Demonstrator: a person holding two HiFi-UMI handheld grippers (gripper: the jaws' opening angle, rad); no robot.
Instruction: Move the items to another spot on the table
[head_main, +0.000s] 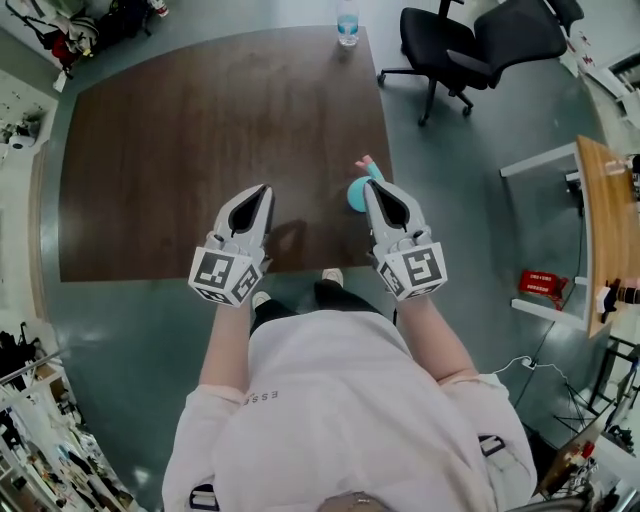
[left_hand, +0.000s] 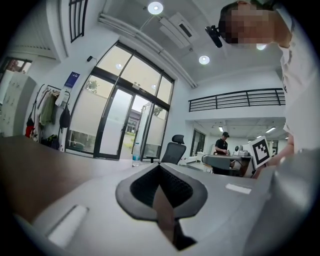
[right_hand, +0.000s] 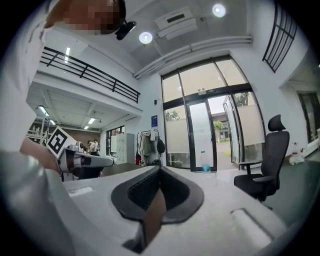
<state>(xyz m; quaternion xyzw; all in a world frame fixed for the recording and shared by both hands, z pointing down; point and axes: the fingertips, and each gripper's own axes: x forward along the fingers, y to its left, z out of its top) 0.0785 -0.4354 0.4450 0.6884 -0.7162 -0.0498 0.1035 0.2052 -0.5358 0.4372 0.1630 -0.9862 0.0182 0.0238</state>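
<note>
Both the left gripper (head_main: 264, 191) and the right gripper (head_main: 371, 189) hang clenched and empty over the near edge of the table (head_main: 190, 150). The teal-and-pink item (head_main: 356, 196) lies at its right edge. This looks like a pause between grasps; next, the right jaws must open around the item.

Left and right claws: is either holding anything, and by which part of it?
Nothing is held. The left claw and the right claw are both shut, with nothing between them.
</note>
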